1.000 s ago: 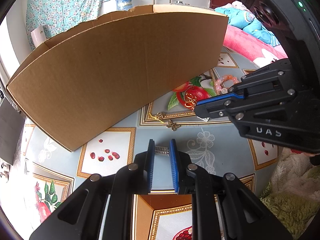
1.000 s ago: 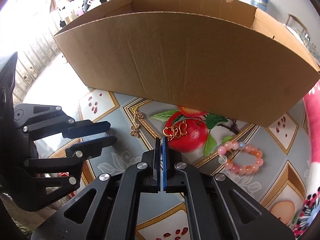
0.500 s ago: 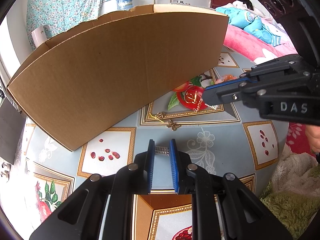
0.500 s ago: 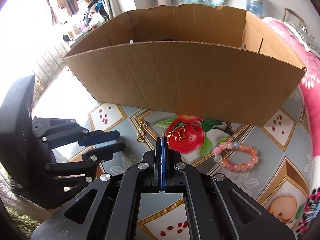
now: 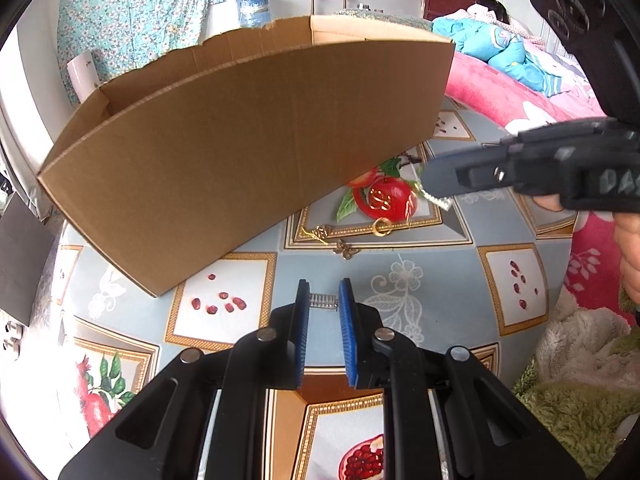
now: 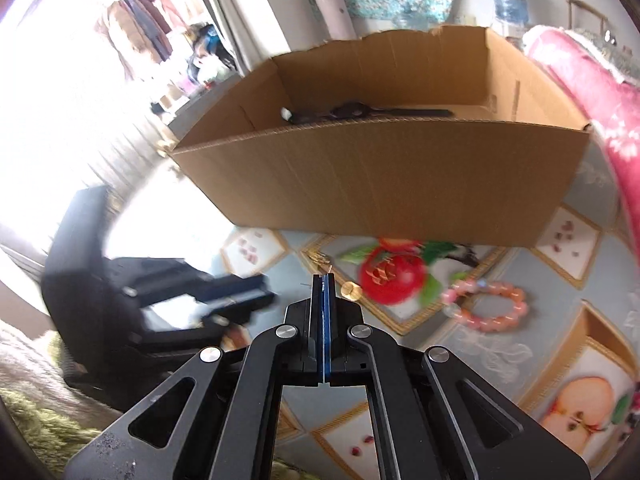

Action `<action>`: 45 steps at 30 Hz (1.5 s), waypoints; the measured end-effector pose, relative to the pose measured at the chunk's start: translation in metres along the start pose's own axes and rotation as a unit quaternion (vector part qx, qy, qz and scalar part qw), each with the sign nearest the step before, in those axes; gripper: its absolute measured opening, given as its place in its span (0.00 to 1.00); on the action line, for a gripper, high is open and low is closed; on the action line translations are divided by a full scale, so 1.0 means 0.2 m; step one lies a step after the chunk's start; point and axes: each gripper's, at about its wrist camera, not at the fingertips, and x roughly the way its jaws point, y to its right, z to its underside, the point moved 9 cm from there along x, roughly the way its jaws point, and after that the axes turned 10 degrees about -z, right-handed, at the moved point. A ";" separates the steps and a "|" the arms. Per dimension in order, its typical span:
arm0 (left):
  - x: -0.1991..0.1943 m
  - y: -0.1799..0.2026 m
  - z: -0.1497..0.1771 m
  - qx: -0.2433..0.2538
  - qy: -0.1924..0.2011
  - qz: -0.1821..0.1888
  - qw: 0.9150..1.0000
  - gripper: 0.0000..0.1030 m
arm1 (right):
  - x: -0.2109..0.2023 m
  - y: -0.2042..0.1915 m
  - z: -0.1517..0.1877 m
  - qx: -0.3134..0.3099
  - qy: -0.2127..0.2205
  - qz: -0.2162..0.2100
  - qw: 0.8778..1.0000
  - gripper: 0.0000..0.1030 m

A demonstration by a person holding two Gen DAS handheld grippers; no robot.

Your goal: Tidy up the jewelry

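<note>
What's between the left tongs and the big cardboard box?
In the left wrist view, only bare tablecloth with printed red seeds separates the left tongs from the cardboard box; a small silver chain piece sits between their tips.
</note>
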 end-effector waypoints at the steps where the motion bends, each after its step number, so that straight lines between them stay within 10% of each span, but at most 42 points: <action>1: 0.00 0.00 0.00 -0.006 0.000 0.004 1.000 0.14 | 0.03 0.03 0.04 0.004 -0.012 0.010 1.000 0.00; 14: -0.20 -0.06 -0.12 -0.026 0.048 0.015 0.998 0.14 | -0.19 -0.03 -0.04 -0.002 0.038 -0.028 0.999 0.00; 27: -0.49 -0.30 -0.60 -0.060 0.161 0.040 0.984 0.14 | -0.44 -0.25 -0.53 -0.082 0.150 -0.090 0.981 0.00; 45: 0.08 -0.45 -0.57 -0.048 -0.034 -0.051 0.997 0.14 | 0.01 -0.07 -0.59 -0.017 0.050 -0.091 0.994 0.00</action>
